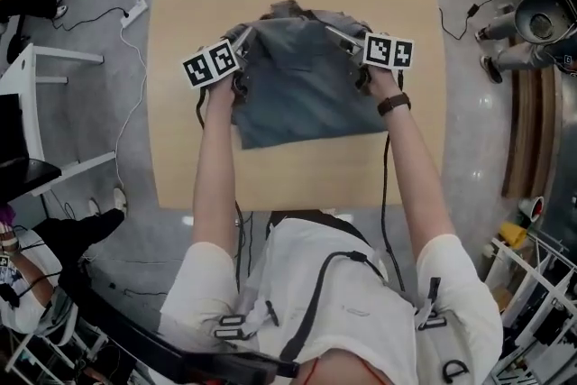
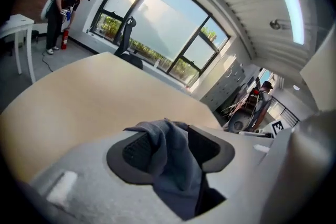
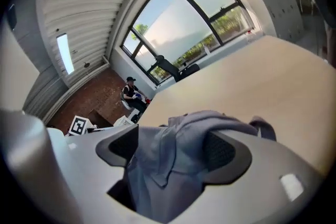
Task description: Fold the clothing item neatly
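A: Garment (image 1: pixel 302 95) at centre of table (image 1: pixel 198 158), far edge bunched. Left gripper (image 1: pixel 245 35), right gripper (image 1: pixel 335 33): jaws apart, cloth draped loose between.
B: Risk: snagging on withdrawal, dragging far fold open.

Head view looks steeply down; gripper views, seemingly low, cross the table (image 1: pixel 297 176).

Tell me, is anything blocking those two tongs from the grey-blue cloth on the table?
Nothing visible does. The grey-blue fabric garment lies right between the open jaws of the left tongs and the right tongs, bunched on the light wooden table.
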Demonstrator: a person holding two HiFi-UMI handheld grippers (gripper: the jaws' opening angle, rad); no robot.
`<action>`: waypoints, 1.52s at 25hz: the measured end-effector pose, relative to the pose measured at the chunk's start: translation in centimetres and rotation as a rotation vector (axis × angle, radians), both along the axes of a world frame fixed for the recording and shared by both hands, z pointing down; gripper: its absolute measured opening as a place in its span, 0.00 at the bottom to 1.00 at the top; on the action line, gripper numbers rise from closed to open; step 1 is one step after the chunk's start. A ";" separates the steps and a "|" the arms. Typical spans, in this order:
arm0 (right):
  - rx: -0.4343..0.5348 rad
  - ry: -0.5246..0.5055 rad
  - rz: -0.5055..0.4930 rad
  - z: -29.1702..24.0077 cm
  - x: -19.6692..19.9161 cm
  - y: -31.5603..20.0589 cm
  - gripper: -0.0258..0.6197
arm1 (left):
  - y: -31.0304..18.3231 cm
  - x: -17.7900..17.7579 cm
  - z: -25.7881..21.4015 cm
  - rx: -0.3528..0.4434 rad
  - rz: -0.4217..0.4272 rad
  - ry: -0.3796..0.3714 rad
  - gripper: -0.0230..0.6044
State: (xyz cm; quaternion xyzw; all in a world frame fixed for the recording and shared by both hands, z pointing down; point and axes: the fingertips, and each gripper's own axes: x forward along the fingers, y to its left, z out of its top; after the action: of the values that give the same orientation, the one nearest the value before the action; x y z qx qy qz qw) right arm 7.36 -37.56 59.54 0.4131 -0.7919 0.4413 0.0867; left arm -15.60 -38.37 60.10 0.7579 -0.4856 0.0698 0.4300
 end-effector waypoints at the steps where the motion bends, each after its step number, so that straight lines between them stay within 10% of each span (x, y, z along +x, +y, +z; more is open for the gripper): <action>1: -0.041 -0.014 -0.005 1.1 0.2 1.2 0.63 | 1.5 -0.8 1.6 -0.035 -0.003 -0.033 0.38; 6: -0.008 -0.056 -0.046 0.1 1.9 10.0 0.63 | 12.6 -6.8 3.6 -0.099 -0.093 -0.166 0.38; 16: -0.028 0.419 0.034 5.8 11.9 23.6 0.52 | 30.2 -3.3 9.2 -0.291 0.060 -0.289 0.38; 19: -0.089 0.418 0.063 8.9 12.6 24.3 0.50 | 29.6 -2.8 10.5 -0.290 0.045 -0.373 0.37; 21: -0.119 0.391 0.079 10.5 12.2 24.5 0.43 | 29.3 -3.2 11.2 -0.295 0.028 -0.432 0.17; 27: -0.080 0.257 0.077 9.4 11.9 25.2 0.15 | 30.5 -5.4 10.5 -0.282 -0.013 -0.332 0.09; 38: -0.117 0.221 -0.035 9.3 10.2 35.8 0.14 | 38.1 -8.5 10.3 -0.320 -0.055 -0.378 0.09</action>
State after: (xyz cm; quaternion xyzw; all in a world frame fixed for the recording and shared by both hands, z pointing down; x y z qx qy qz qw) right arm 17.60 -1.73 68.84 0.4397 -0.7574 0.4369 0.2049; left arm -24.09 -0.31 70.45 0.6402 -0.5604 0.2747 0.4479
